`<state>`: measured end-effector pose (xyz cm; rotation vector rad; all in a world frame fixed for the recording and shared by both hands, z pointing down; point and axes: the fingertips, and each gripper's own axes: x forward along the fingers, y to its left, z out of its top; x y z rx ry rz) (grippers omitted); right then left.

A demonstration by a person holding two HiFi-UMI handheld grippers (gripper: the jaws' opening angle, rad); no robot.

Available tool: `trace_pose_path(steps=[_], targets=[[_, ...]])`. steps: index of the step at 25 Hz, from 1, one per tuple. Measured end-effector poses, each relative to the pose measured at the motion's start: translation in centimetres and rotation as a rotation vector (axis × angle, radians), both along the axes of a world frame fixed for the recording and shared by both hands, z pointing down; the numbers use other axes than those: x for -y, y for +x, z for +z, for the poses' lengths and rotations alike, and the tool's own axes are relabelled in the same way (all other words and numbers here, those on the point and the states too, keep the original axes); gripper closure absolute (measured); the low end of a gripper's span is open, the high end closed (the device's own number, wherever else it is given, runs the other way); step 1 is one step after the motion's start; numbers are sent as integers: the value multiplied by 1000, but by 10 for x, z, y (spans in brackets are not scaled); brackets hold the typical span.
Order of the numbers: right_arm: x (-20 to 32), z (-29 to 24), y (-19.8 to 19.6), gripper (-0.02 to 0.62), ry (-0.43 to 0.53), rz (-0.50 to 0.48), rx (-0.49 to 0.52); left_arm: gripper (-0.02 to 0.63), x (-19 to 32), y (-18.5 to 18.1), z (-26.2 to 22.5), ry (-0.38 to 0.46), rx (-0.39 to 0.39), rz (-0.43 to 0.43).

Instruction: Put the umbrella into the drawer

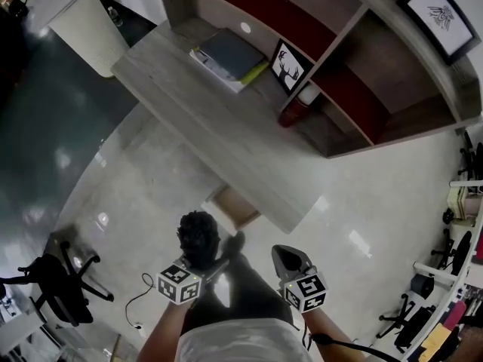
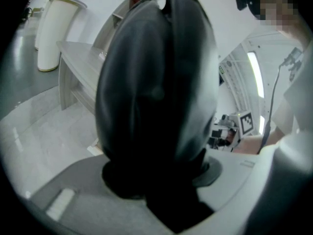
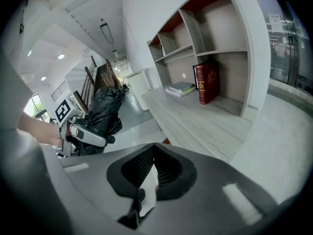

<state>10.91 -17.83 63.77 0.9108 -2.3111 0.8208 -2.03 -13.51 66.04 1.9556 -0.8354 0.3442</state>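
1. The umbrella [image 1: 198,236] was a folded black bundle, bulbous, its fabric in soft, slightly glossy pleats.
2. The left gripper [image 1: 207,266] was clamped on the umbrella's lower end, grey jaws with dark pads pressing in from both sides.
3. The right gripper [image 1: 293,261] carried nothing; its ribbed black pads met at the tips.
4. Ahead stood a long desk [image 1: 204,119] of pale grey wood grain, under a shelf unit [image 1: 355,74] of the same wood with dark red back panels.
5. On the desk lay a flat stack of books [image 1: 230,57], with a framed deer print [image 1: 289,66] leaning beside it and a red book [image 3: 207,81] upright.
6. The floor [image 1: 128,194] was pale, polished and reflective.
7. Both forearms reached forward side by side, the grippers tilted downward towards the desk's near edge, marker cubes facing up, the umbrella held above the floor, short of the desk.
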Motion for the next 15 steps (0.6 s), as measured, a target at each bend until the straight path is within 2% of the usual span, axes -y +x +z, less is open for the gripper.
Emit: trace_pose_path(steps=[15], targets=[[16, 63, 6, 591, -62, 0, 3, 390, 22, 14, 72, -53, -5, -30]])
